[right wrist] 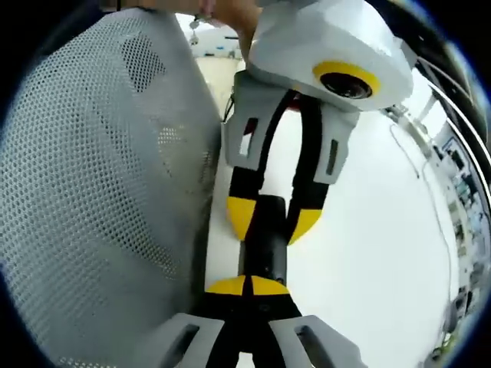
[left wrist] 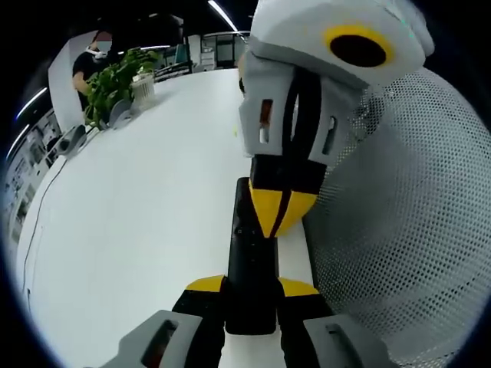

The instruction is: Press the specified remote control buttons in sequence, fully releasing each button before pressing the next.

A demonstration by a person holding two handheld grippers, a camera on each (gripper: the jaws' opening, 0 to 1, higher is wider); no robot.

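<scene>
A black remote control (left wrist: 247, 245) lies lengthwise over the edge of the white table (left wrist: 138, 215). My left gripper (left wrist: 252, 288) is shut on the remote's near end, one yellow pad on each side. My right gripper (left wrist: 280, 211) comes down from above with its yellow tips closed together, resting on the remote's top face. In the right gripper view, my right gripper (right wrist: 247, 285) shows its tips pressed together over the remote (right wrist: 265, 244). There my left gripper (right wrist: 270, 218) straddles the remote from the far side.
A grey mesh chair back (left wrist: 406, 215) (right wrist: 100, 192) stands close against the table edge beside the remote. A potted plant (left wrist: 115, 80) and a seated person (left wrist: 88, 61) are at the far end of the table (right wrist: 368, 230). A hand (right wrist: 230, 11) holds the left gripper.
</scene>
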